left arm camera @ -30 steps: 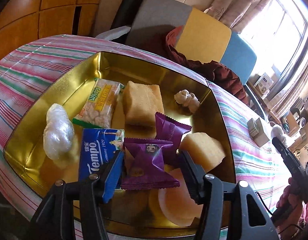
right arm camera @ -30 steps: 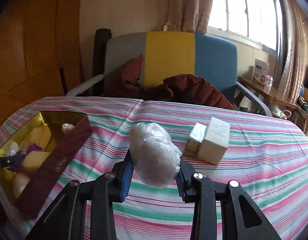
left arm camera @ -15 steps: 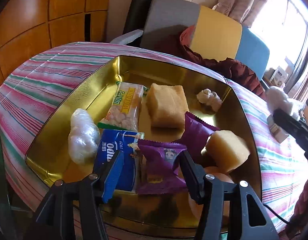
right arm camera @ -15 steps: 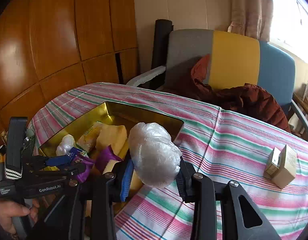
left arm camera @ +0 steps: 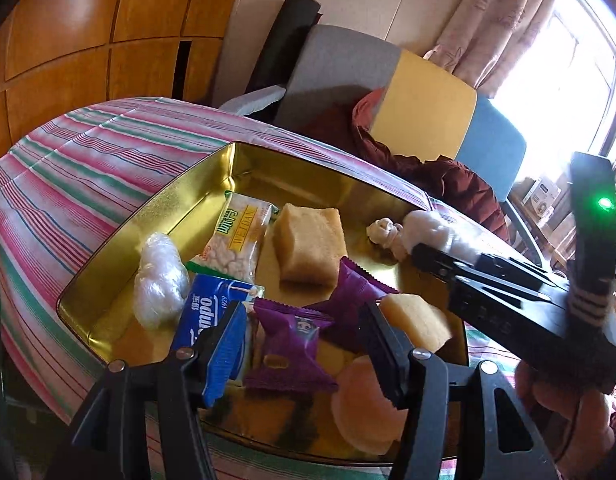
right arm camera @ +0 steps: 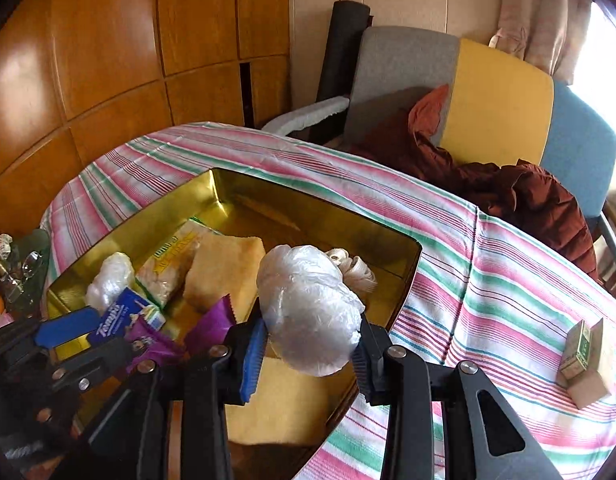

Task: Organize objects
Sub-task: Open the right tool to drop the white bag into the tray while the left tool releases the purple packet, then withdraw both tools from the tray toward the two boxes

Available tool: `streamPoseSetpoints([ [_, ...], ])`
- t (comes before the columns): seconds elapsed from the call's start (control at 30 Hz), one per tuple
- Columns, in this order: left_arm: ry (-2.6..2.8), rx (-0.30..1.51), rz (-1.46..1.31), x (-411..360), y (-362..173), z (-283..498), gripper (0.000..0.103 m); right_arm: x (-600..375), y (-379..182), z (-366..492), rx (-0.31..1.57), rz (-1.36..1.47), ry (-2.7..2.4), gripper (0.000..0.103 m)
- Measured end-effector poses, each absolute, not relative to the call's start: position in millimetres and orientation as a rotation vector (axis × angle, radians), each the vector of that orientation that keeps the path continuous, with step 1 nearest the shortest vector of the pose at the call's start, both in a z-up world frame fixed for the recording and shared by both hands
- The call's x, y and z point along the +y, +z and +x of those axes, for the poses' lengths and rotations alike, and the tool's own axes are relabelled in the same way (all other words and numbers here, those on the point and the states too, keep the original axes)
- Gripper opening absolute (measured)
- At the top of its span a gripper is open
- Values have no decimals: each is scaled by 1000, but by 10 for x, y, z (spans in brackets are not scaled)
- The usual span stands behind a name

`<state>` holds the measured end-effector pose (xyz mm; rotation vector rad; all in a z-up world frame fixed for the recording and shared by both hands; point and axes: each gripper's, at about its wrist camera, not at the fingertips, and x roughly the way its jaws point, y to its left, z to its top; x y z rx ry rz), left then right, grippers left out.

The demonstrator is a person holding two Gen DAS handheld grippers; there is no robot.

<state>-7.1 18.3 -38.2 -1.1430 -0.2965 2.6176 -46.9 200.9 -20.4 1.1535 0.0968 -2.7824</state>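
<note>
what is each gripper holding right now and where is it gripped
Right gripper: clear plastic-wrapped bundle, clamped across its lower sides. Left gripper: nothing, jaws open over the purple packet.

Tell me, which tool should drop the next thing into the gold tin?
Probably the right tool. It already grips a plastic-wrapped white bundle and hangs over the gold tin. The left tool is open with nothing clamped, above the purple packet.
</note>
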Motion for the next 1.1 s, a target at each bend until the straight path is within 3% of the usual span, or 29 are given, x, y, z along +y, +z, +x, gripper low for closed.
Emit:
streamPoseSetpoints([
  [0.13,2611,-294,-1153,202,-388,-62,60,2018,-266,-567,78,1189,-2769,43],
  [0.2,2610,-298,-1154,204,-392,-55,60,2009,-286,-591,76,1204,-2760,61],
  [0.3,2613,-300,-1156,205,-389,-55,60,2023,-273,-553,67,1172,-2792,72],
  [0.73,2601,-272,-1173,265,-416,-47,60,2283,-197,-268,-164,1136,-2827,76],
  [1.1,2610,-224,-1177,334,-390,-14,60,2393,-107,-33,-159,1088,-2884,77],
])
